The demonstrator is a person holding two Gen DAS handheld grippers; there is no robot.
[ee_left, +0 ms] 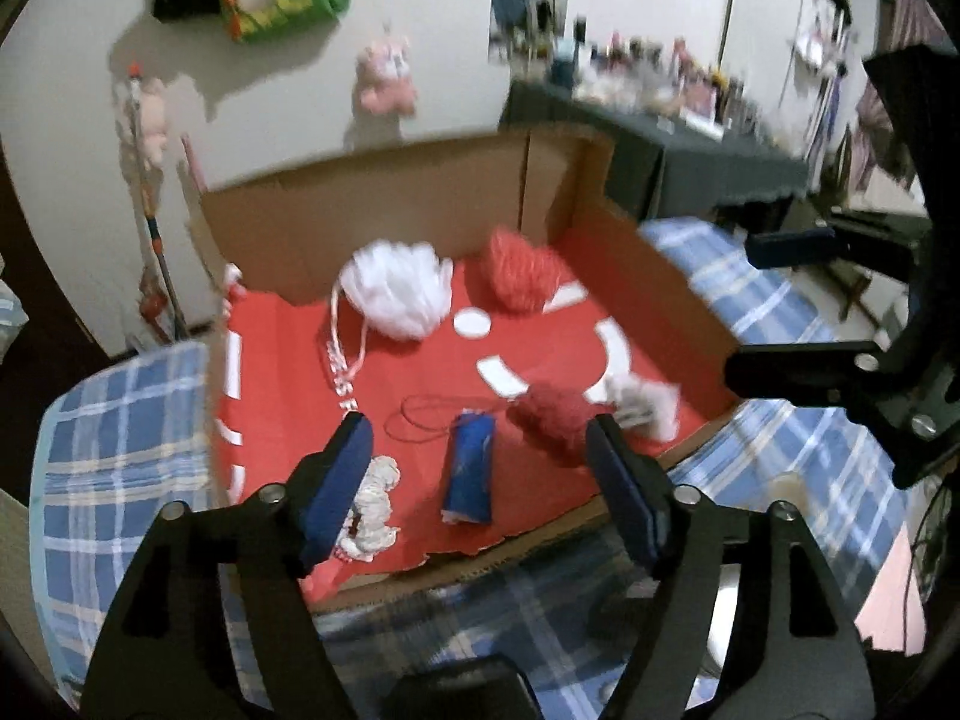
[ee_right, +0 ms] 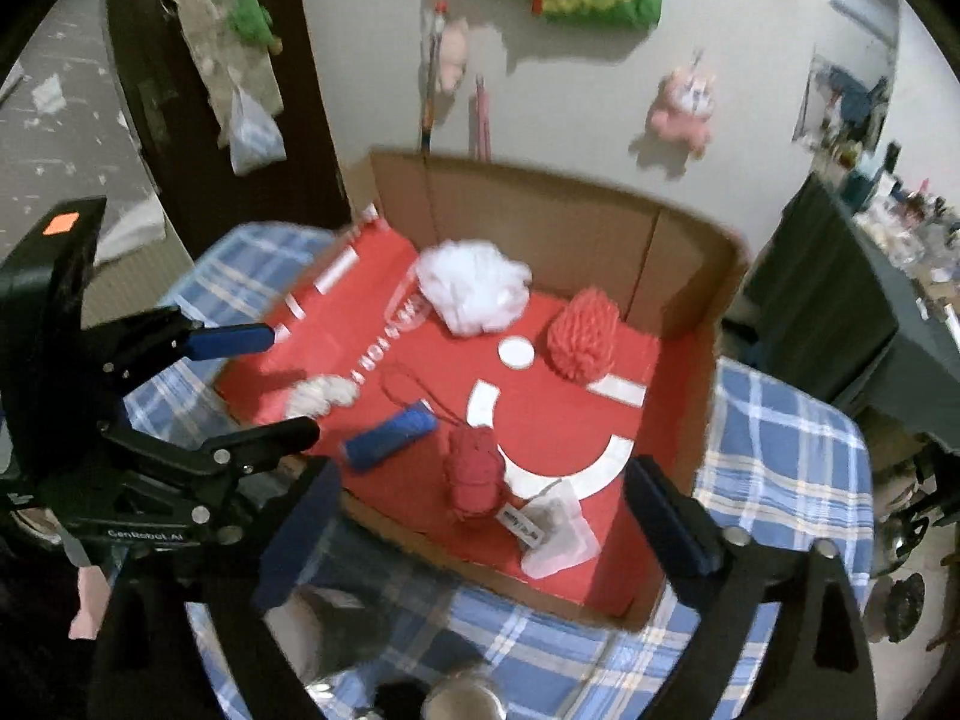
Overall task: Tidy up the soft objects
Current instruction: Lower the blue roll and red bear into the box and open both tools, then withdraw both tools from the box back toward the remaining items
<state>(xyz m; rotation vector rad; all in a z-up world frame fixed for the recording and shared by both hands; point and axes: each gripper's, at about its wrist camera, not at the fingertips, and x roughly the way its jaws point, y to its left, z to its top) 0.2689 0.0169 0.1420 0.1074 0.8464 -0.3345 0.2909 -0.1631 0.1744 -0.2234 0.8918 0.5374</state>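
On the plaid cloth (ee_right: 786,444) sits your cardboard box (ee_right: 540,204), its red floor holding all the soft things. White mesh puff (ee_left: 399,291) and coral yarn ball (ee_right: 585,336) lie near the back wall. Blue roll (ee_right: 390,432), dark red yarn skein (ee_right: 474,474) and cream cord bundle (ee_left: 375,504) lie nearer you. Your left gripper (ee_left: 480,480) stands parted with nothing between its pads; one finger hides part of the cream bundle. Your right gripper (ee_right: 480,534) gapes wide, empty. Motion blur softens every edge; the label (ee_right: 522,525) beside the skein is unreadable.
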